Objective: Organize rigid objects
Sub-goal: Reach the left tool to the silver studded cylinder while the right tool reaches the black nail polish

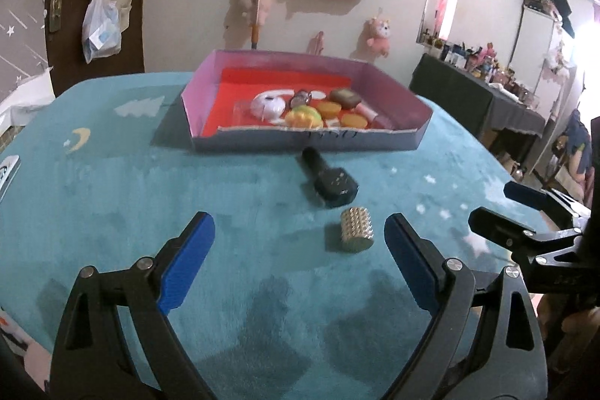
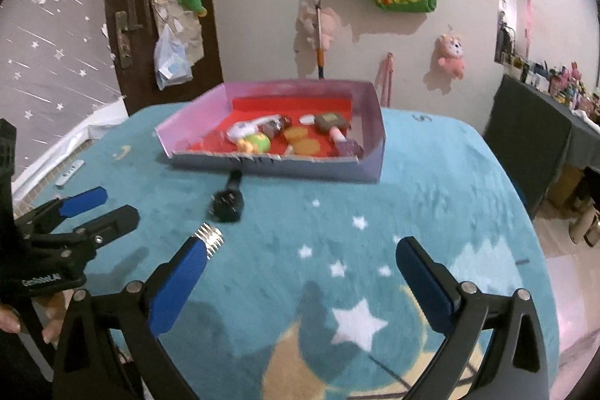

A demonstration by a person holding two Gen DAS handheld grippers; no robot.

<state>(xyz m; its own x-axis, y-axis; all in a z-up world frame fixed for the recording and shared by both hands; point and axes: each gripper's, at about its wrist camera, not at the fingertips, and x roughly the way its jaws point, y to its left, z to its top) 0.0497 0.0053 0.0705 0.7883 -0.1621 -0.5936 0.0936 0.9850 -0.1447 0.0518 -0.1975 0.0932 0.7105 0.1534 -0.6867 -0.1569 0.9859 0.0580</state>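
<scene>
A shallow box [image 1: 210, 107] [image 2: 371, 152] with pink walls and a red floor holds several small items at the back of the teal cloth. A black flashlight-like object [image 1: 330, 180] [image 2: 227, 199] lies in front of the box. A studded silver cylinder [image 1: 356, 229] [image 2: 210, 238] lies nearer. My left gripper [image 1: 300, 261] is open and empty, with the cylinder just inside its right finger. My right gripper [image 2: 300, 283] is open and empty, with the cylinder by its left fingertip. Each gripper shows in the other's view, the right one [image 1: 502, 208] and the left one [image 2: 101, 208].
The teal cloth [image 1: 112, 197] with stars and moons covers the table. A white strip [image 2: 69, 171] lies near its left edge. Bags and plush toys hang on the wall behind. A dark side table [image 1: 468, 92] with bottles stands at the right.
</scene>
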